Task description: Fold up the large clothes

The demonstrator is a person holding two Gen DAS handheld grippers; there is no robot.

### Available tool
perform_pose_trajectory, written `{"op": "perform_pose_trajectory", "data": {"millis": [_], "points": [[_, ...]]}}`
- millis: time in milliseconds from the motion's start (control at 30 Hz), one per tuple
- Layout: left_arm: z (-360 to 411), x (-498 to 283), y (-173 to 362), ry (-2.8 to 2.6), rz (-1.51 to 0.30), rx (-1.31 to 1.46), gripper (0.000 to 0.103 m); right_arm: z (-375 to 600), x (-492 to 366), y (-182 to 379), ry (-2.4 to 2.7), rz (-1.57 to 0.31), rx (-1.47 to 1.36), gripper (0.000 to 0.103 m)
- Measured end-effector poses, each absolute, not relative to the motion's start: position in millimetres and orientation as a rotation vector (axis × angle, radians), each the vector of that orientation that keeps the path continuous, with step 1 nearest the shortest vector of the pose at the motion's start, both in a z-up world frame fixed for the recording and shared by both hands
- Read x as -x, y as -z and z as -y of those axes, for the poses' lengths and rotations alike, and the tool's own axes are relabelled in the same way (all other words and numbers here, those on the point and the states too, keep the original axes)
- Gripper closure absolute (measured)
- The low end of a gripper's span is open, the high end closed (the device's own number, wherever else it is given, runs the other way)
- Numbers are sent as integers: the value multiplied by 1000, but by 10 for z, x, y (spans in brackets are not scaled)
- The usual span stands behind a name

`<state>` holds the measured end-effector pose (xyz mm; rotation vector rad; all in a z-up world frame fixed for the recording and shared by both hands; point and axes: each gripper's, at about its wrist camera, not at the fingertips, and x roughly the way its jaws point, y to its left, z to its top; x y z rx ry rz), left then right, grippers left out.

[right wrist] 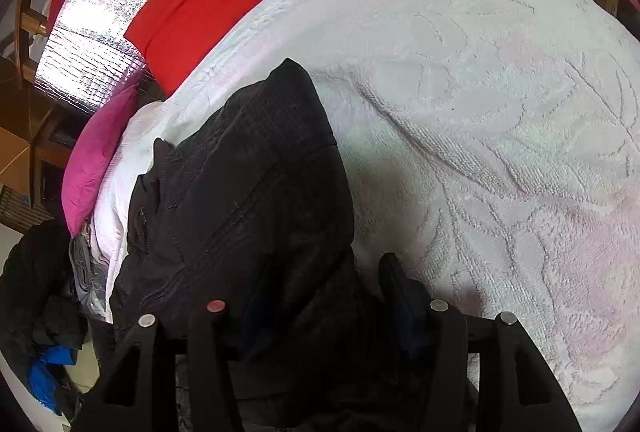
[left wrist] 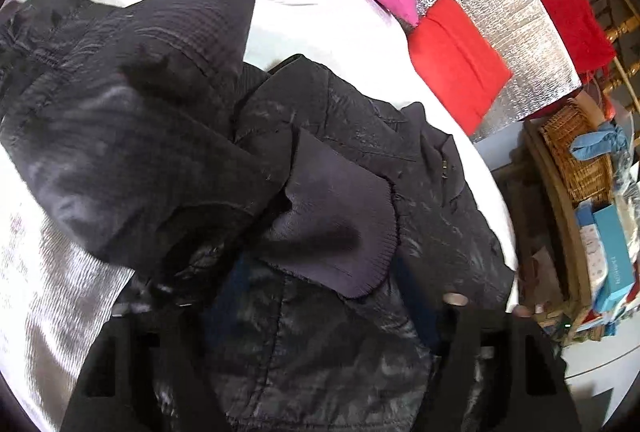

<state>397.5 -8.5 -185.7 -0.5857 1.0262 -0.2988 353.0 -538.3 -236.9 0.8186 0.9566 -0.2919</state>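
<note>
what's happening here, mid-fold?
A person with a handheld gripper in each hand is folding a black jacket on a white textured blanket. The left gripper sits over the bunched jacket, a ribbed cuff lying on top. The right gripper has jacket fabric between its fingers; whether either gripper is actually pinching isn't clear. The jacket is still rumpled, not a neat fold. Red and pink pillows lie at the blanket's edge.
</note>
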Motion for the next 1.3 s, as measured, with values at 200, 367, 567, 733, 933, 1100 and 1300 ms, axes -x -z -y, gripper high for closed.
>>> {"op": "perform_pose_trajectory", "data": {"millis": [200, 367, 567, 733, 933, 1100, 1300], "points": [[293, -4049, 1911, 239, -1013, 456, 53, 5338, -3532, 2340, 301, -958, -771, 45], [405, -4024, 1907, 202, -1017, 319, 53, 5319, -3554, 2333, 309, -971, -731, 45], [317, -3877, 1635, 273, -973, 302, 53, 5219, -3388, 1853, 390, -831, -605, 42], [99, -3663, 1280, 314, -834, 295, 32, 4807, -3348, 1610, 261, -713, -480, 31], [-784, -3614, 1128, 67, -715, 461, 18, 4065, -3562, 1782, -17, -802, -381, 32], [-1803, -3693, 1417, -197, -742, 718, 18, 3519, -3676, 2071, -127, -911, -301, 33], [-2478, -3918, 1831, -324, -767, 881, 19, 3412, -3742, 2208, -108, -971, -278, 35]]}}
